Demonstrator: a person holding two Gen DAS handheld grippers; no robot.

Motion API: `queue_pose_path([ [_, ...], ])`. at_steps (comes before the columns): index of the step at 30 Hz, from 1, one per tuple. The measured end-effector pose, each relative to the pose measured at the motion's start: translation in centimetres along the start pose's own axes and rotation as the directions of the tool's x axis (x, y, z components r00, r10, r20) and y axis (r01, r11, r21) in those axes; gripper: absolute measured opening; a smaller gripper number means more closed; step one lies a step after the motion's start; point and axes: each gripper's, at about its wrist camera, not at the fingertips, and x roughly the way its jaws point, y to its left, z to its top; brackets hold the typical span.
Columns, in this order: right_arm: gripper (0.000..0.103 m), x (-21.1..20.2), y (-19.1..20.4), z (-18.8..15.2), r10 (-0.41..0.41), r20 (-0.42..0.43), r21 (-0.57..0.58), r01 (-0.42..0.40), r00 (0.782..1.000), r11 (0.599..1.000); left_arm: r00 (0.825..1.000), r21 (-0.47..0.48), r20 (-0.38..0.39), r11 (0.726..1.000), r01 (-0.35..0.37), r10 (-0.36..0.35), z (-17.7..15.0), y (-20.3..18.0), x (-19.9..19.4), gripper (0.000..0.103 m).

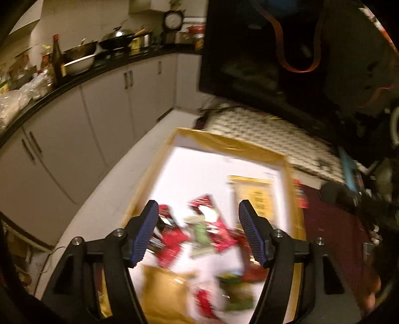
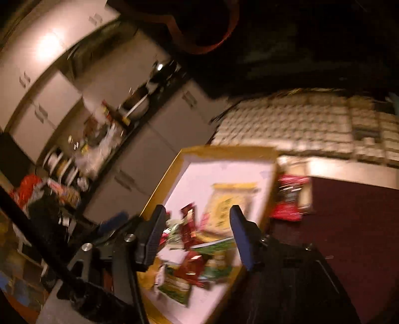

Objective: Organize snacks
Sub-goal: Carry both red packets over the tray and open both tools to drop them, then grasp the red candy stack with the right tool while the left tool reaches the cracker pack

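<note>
Snack packets lie loose in one shallow cardboard box (image 1: 224, 142) with a white floor and tan rim. Both views are motion-blurred, so my counts are rough. From the left wrist I make out a cluster of red packets (image 1: 219, 224) at the middle of the box, at least three, with one pale green packet (image 1: 200, 234) among them. One yellow packet (image 1: 256, 197) lies flat toward the far right corner, apart from the cluster. Nearer me, one tan pouch (image 1: 167, 294) and one green packet (image 1: 237, 291) sit close to the near edge; a further red one beside them is too smeared to count surely.

One red packet (image 2: 289, 202) lies outside the box, just beside its right wall, on the dark maroon mat (image 2: 354, 224).

My left gripper (image 1: 198, 231) hangs above the box centre, fingers spread wide, nothing between them. My right gripper (image 2: 197, 236) is over the same cluster, likewise spread and empty-handed. Each shows two blue ribbed pads (image 1: 146, 231).

Beyond the box, one patterned white mat (image 1: 269, 134) lies on the floor at its far end. A run of grey cabinets (image 1: 104, 104) curves along the left under a black counter (image 1: 82, 74), which carries one wok (image 1: 117, 40), one white bowl (image 1: 79, 63), one dark bottle (image 1: 56, 57) and clutter I cannot sort. One round clock (image 1: 172, 20) stands at the far end.
</note>
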Motion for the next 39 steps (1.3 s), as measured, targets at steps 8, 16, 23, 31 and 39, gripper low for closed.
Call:
queue_pose_path([
  [8, 0.055, 0.0, -7.5, 0.7, -0.078, 0.001, 0.169, 0.076, 0.997, 0.983, 0.997, 0.008, 0.025, 0.998, 0.067, -0.067, -1.8, -4.0, -2.3, 0.071],
  [16, 0.050, 4.4, -8.5, 1.4, -0.197, -0.095, 0.131, 0.208, 0.976, 0.969, 0.998, -0.007, 0.003, 0.997, 0.070, -0.070, -2.6, -5.1, -2.7, 0.071],
  [23, 0.049, 7.2, -6.4, 2.0, -0.279, -0.152, -0.020, 0.279, 0.948, 0.960, 0.997, -0.030, 0.003, 0.997, 0.078, -0.078, -2.9, -4.3, -2.9, 0.071],
  [31, 0.020, 7.2, -7.2, 0.5, -0.373, -0.144, -0.079, 0.365, 0.917, 0.928, 0.996, -0.038, -0.010, 0.996, 0.084, -0.084, -3.3, -3.9, -2.7, 0.071],
  [39, 0.020, -1.0, -9.5, -2.2, -0.227, -0.003, 0.100, 0.226, 0.974, 0.969, 0.991, -0.001, -0.037, 0.991, 0.131, -0.131, -3.3, -6.4, -1.9, 0.071],
])
